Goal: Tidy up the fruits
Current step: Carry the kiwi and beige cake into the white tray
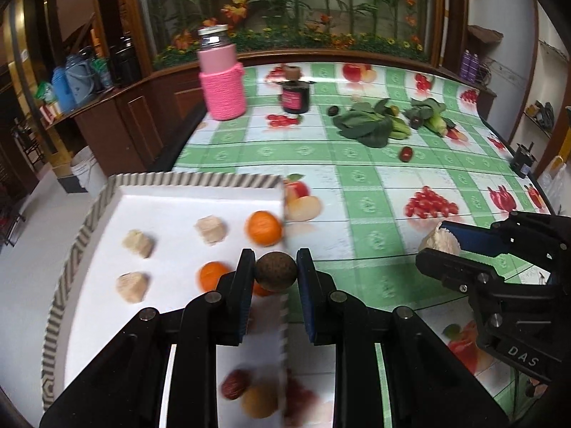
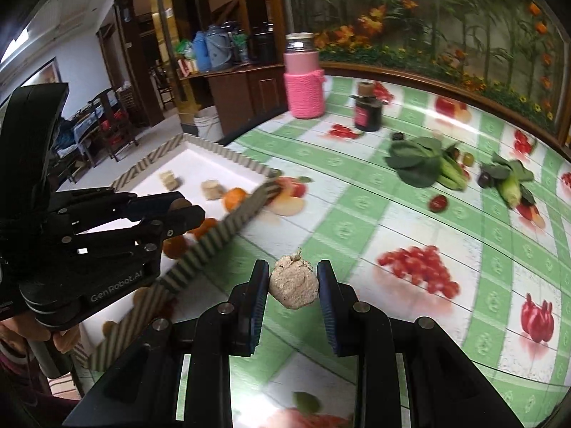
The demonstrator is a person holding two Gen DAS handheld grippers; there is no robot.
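The left gripper (image 1: 276,271) has its jaws clenched on a dark brown round fruit (image 1: 276,271), holding it right over the near-right edge of the white tray (image 1: 171,210) with the striped, scalloped rim. Ahead of those jaws and to their left, three pale beige lumps (image 1: 138,243) sit apart from one another on the tray floor, and an orange (image 1: 264,228) lies just beyond the fingertips against the tray's right wall; a second orange (image 1: 213,275) shows just left of the left finger. Below the jaws, blurred between the gripper's arms, lie a reddish date-like fruit (image 1: 233,385) and a tan round one (image 1: 259,400). The right gripper (image 2: 293,278) grips a pale, rough beige lump (image 2: 294,282) between its jaws, lifted above the green-checked counter (image 2: 357,228) to the right of the tray. Well ahead of its jaws and to the right, a small dark red fruit (image 2: 438,202) rests alone on the counter, with leafy greens (image 2: 415,162) and a corn cob (image 2: 510,187) farther off. Far ahead stand a jar in a pink knitted sleeve (image 2: 304,83) and a small dark jar (image 2: 368,114).
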